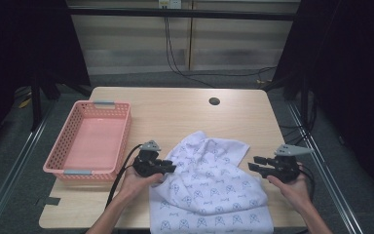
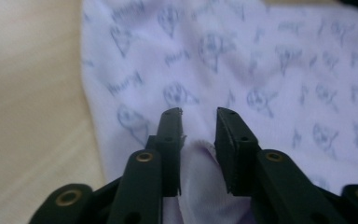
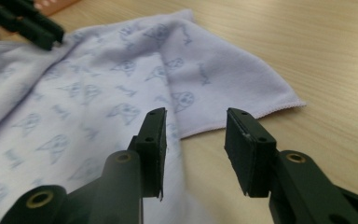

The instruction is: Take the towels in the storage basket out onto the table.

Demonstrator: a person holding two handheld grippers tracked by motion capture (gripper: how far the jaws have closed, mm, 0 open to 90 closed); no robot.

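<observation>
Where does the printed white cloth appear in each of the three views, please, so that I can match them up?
High view: the cloth lies at the table's near middle, between the two grippers, hanging over the near edge.
Left gripper view: it covers the centre and right, with a fold between the open jaws.
Right gripper view: it spreads across the left and centre, its corner ending at the right.
Shared landmark: the left gripper, at the cloth's edge, upper left in the right gripper view.

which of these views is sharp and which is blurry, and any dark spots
High view: the table and basket are evenly lit and fairly sharp, while both sides of the frame fall into near black. Left gripper view: the cloth print is soft and smeared, the left tool crisper. Right gripper view: the right tool is sharp, and the cloth's far corner blurs.
</observation>
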